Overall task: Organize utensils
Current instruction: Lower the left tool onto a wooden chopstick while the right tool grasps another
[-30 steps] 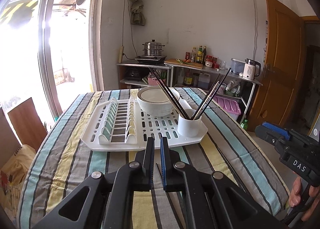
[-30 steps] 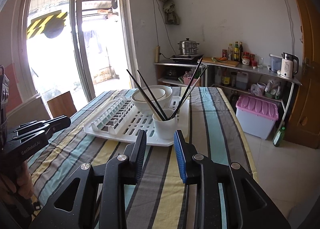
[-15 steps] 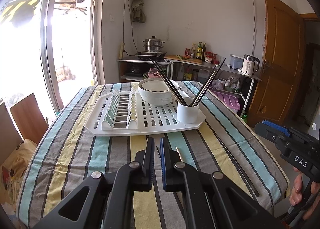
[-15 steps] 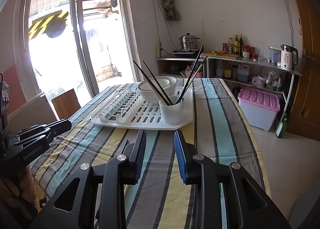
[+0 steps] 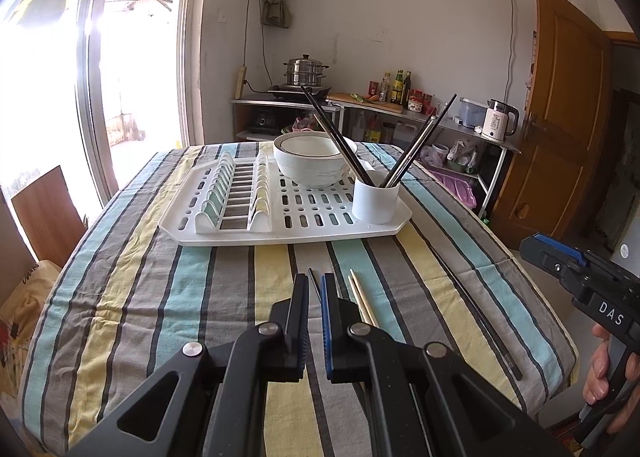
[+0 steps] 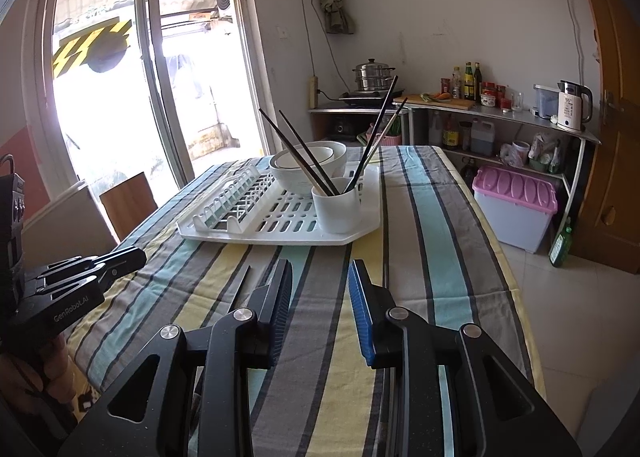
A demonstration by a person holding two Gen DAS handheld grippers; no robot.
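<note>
Two grippers have drawn back from the rack and dipped toward the near end of the bench (image 5: 132,297) over the last second. The white drying rack (image 5: 280,235) and its white cup (image 5: 376,201) sat close under both cameras a second ago; they now stand well off at 12 o'clock.

Consequence: loose chopsticks on the striped cloth, hidden earlier, are now in the left view. A pale pair (image 5: 360,293) lies just at 1 o'clock of the left gripper (image 5: 314,285). One dark stick (image 5: 314,283) shows in the slot between its fingers. A long dark stick (image 5: 480,321) lies toward the bench's right edge, at 3 o'clock.

Judgement: several chopsticks already stand in the cup, so the step in hand looks like fetching the strays.

Left gripper: clenched nearly shut, nothing seen pinched. Right gripper (image 6: 320,273): released, half open, empty, aimed at bare cloth.

Hard to read:
- near ends of the pale pair and the dark stick run under the left gripper's body;
- right view shows one dark stick (image 6: 242,283) at 10 o'clock of its fingers, lower end cut off;
- exact chopstick count in the cup unclear;
- the bowl (image 5: 310,161) behind the cup may be stacked on another.
</note>
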